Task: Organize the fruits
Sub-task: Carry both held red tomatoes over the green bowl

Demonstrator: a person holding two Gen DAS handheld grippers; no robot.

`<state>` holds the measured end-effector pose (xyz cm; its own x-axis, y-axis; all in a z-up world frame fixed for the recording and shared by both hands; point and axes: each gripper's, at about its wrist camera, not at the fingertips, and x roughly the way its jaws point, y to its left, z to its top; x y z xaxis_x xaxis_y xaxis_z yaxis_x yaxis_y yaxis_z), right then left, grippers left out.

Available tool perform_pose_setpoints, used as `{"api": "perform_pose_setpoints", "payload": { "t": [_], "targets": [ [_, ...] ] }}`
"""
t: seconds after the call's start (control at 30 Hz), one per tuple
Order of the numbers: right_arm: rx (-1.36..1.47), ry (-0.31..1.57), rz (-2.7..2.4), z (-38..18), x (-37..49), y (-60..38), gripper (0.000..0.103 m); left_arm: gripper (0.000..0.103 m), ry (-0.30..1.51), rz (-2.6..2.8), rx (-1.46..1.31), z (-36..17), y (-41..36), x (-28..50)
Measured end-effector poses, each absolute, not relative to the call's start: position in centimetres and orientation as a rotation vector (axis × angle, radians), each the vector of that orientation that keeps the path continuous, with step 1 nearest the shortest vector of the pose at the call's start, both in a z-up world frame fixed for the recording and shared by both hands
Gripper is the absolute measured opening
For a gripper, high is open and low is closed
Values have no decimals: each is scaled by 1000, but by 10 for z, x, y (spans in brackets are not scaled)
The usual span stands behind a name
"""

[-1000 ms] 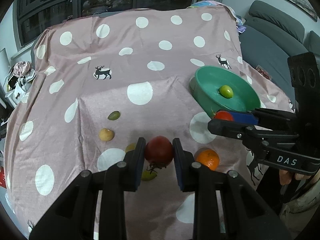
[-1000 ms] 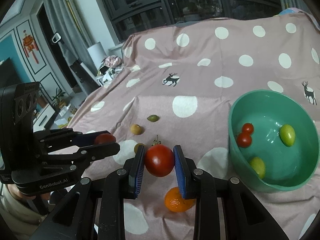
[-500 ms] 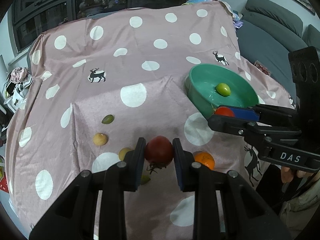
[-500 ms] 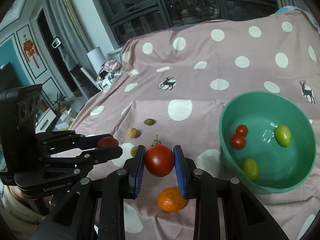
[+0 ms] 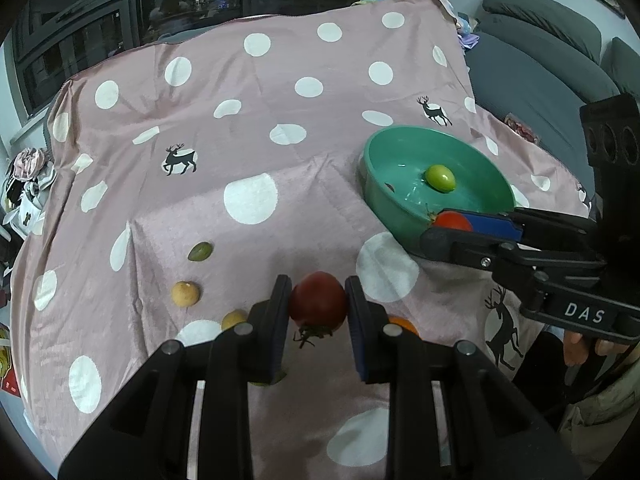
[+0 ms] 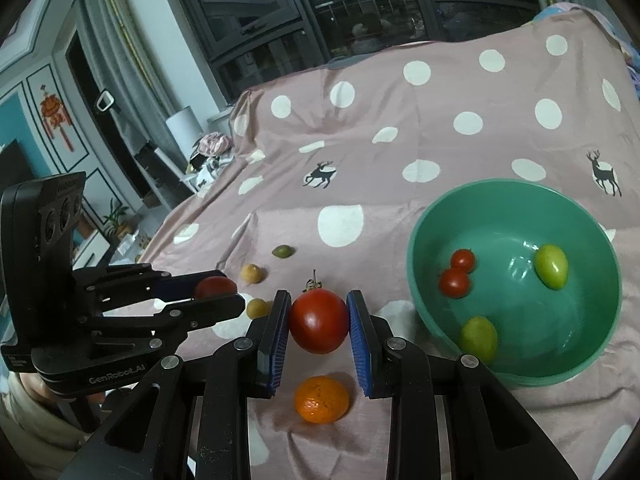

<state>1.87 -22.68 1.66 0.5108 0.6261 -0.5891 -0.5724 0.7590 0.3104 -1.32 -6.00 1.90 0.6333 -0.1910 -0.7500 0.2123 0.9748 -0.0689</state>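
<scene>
Pink polka-dot tablecloth (image 5: 256, 128) with deer prints, draped over table. Green bowl (image 6: 516, 196) on cloth, holding two cherry tomatoes (image 6: 458, 274) and two green fruits (image 6: 552, 266). Left gripper (image 5: 318, 306) clamped on dark red tomato (image 5: 318, 302), held above cloth. Right gripper (image 6: 319, 320) clamped on red tomato (image 6: 319, 321), stem up, beside bowl. Orange mandarin (image 6: 322, 399) on cloth below right gripper. Two yellow fruits (image 6: 251, 273) and one olive-green fruit (image 6: 283, 251) loose on cloth.

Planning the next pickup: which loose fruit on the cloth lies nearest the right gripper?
The round orange mandarin, directly below the right gripper; the other loose fruits lie farther left.
</scene>
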Motion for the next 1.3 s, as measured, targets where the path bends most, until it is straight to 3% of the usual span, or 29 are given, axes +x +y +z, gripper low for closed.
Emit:
{"api": "perform_pose_setpoints", "payload": {
  "t": [1.3],
  "targets": [
    [195,734,545,3,42,-306,31,27,823,-387,133,24,-142,44]
  ]
}}
